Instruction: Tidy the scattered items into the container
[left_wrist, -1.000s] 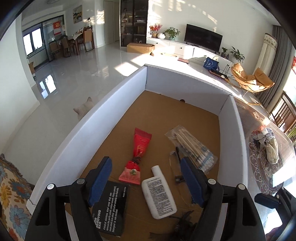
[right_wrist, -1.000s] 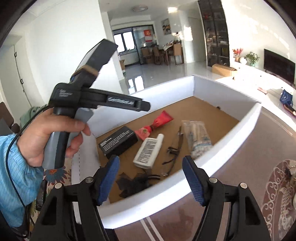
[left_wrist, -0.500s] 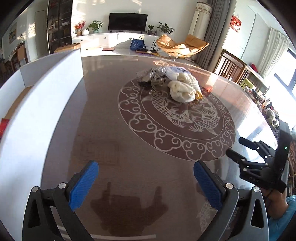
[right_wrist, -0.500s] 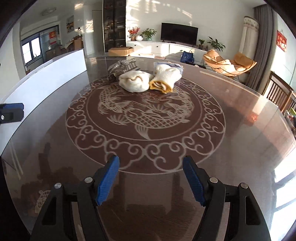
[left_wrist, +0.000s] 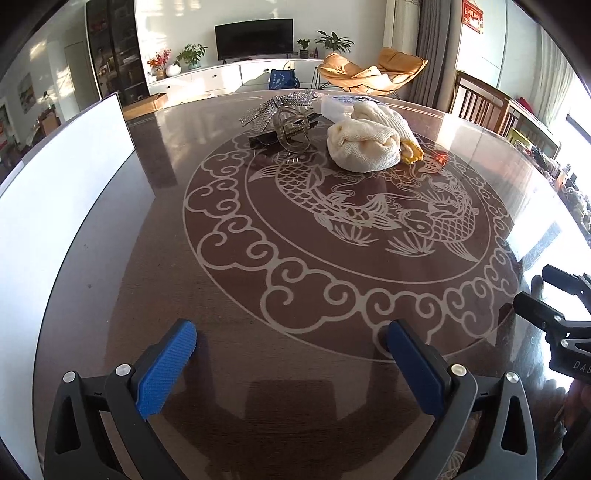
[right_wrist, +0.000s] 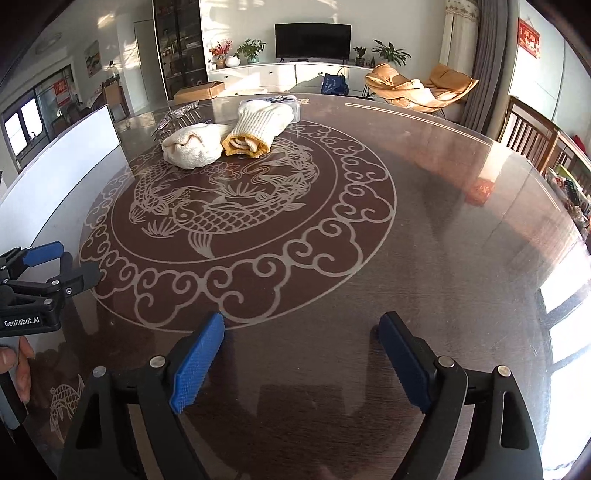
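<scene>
Both grippers hover over the dark table (left_wrist: 122, 280), empty. My left gripper (left_wrist: 290, 328) is open wide. My right gripper (right_wrist: 302, 320) has its jaws opening, nothing between them. Far across the fish pattern lies a small pile: a cream knit glove bundle (left_wrist: 364, 147) (right_wrist: 194, 146), a rolled glove with a yellow cuff (right_wrist: 255, 129), a clear hair claw (left_wrist: 295, 131), a glittery silver strip (left_wrist: 273, 109) and a white plastic packet (left_wrist: 340, 105). The white box wall (left_wrist: 55, 184) (right_wrist: 62, 173) stands at the left.
The other gripper shows at each view's edge: the right one (left_wrist: 554, 295), the left one (right_wrist: 74, 264) with a hand below it. Wooden chairs (right_wrist: 532, 136) stand past the table's right rim. Orange lounge chairs and a TV cabinet are behind.
A second ago both grippers looked into the box with its items. They have swung right to face the table and the pile. Both jaws stand wider than before.
</scene>
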